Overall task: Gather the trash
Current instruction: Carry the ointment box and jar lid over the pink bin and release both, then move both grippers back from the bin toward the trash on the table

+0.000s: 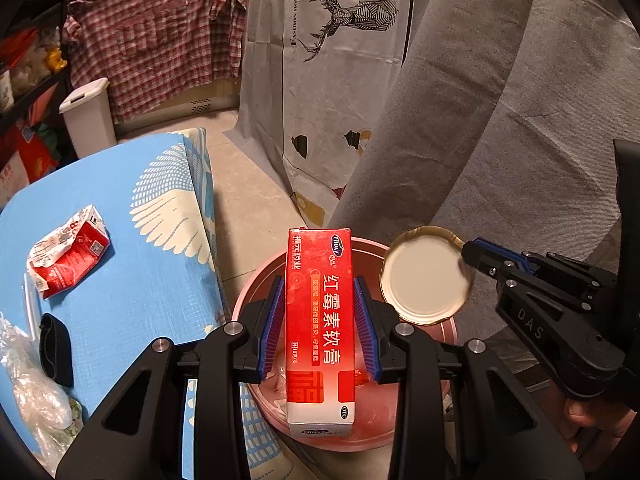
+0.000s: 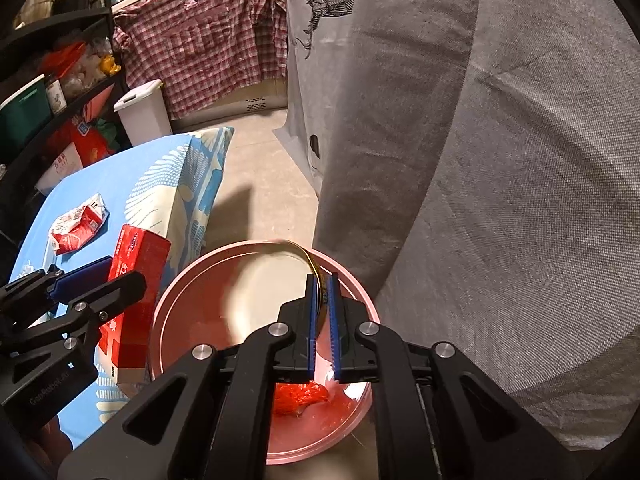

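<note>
Holding both grippers over a pink basin (image 2: 168, 304) on the floor, I look steeply down along their fingers. My left gripper (image 1: 319, 320) has its blue-padded fingers pressed against the two long sides of a red ointment box (image 1: 320, 328), which stands lengthwise between them, its far end tilted up over the basin's near rim. My right gripper (image 2: 323, 320) has its fingers nearly together, pinching the thin edge of a jar lid (image 1: 426, 276); the lid has a gold rim and a pale inner face, and it hangs over the basin's right side. In the right wrist view the lid is blurred, so I cannot say for sure how firmly the pads press it. Inside the basin, at the bottom, lies a crumpled red wrapper (image 2: 300, 398).

Just left of the basin stands a worktop (image 1: 132, 248) covered in a blue cloth with pale wing patterns. On it lie a crushed red-and-white carton (image 1: 66, 260), a black band (image 1: 56, 354) and, at the near left edge, some clear plastic film (image 1: 36, 396).

Right of the basin hangs grey fabric (image 1: 500, 120), with a pale sheet printed with a stag (image 1: 344, 20) behind it. Farther back stand a white bin (image 1: 86, 116), a red checked shirt (image 1: 160, 36) and dark cluttered shelves (image 2: 48, 80).
</note>
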### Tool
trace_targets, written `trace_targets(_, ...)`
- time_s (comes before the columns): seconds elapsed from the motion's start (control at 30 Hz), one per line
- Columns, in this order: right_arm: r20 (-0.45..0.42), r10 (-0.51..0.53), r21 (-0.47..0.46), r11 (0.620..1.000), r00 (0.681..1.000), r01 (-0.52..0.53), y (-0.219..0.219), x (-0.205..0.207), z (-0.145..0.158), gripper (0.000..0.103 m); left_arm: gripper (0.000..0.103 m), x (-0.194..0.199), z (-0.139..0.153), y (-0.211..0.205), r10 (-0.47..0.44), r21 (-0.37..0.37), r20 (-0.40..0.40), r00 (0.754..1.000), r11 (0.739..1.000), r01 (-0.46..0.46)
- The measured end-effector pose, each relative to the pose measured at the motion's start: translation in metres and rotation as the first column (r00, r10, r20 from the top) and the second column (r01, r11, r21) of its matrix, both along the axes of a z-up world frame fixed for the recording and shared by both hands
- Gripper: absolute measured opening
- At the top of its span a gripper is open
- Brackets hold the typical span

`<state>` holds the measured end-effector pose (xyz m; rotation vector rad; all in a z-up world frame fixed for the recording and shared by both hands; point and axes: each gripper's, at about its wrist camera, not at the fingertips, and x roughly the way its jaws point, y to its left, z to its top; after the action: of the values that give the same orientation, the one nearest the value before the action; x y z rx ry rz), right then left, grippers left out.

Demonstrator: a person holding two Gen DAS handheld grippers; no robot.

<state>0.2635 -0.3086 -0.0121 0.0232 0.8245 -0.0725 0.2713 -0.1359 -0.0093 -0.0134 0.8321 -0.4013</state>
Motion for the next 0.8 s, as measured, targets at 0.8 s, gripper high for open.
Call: trace_targets(0.8,0.138,0.031,0.032,0.999,0.990,-0.036,0.018,-0.025,0.032,0.035,0.039,-0.031,0.051,0.087,0.086,-0.016,0.100,0.991,0.996,-0.085)
